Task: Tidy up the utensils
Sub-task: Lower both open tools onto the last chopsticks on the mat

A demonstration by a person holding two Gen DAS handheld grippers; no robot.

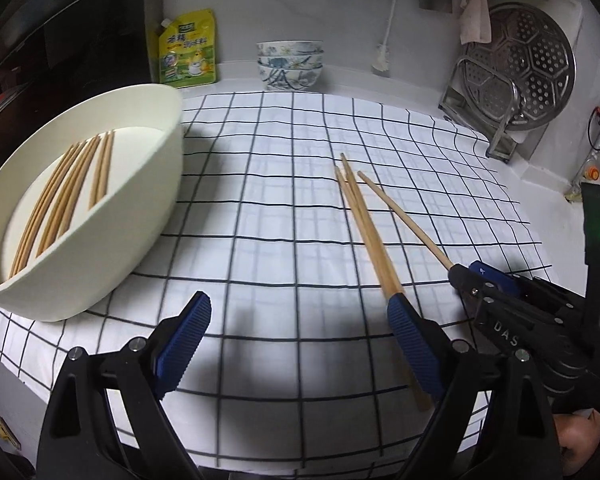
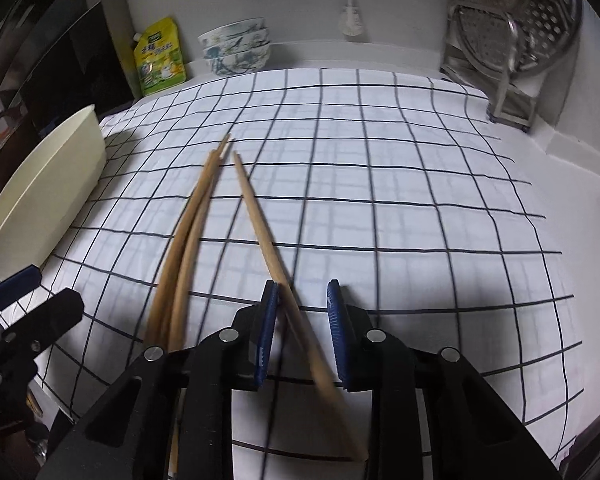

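Note:
A cream oval tub (image 1: 140,208) at the left holds several wooden chopsticks (image 1: 64,196). A few more chopsticks (image 1: 364,216) lie on the checked cloth (image 1: 280,184). My left gripper (image 1: 300,332) is open above the cloth, its right finger (image 1: 412,340) over the near ends of a close pair. My right gripper (image 2: 302,332) has its jaws partly open around a single chopstick (image 2: 260,220) that runs between the pads; a gap shows on the right side. It shows in the left wrist view (image 1: 472,276) at that chopstick's end. The pair (image 2: 192,232) lies left of it.
Stacked patterned bowls (image 1: 290,64) and a yellow refill pouch (image 1: 188,50) stand at the back wall. A perforated steel steamer plate on a rack (image 1: 516,80) stands at the back right. A dark stove surface lies to the left. The tub rim (image 2: 40,188) shows at the left.

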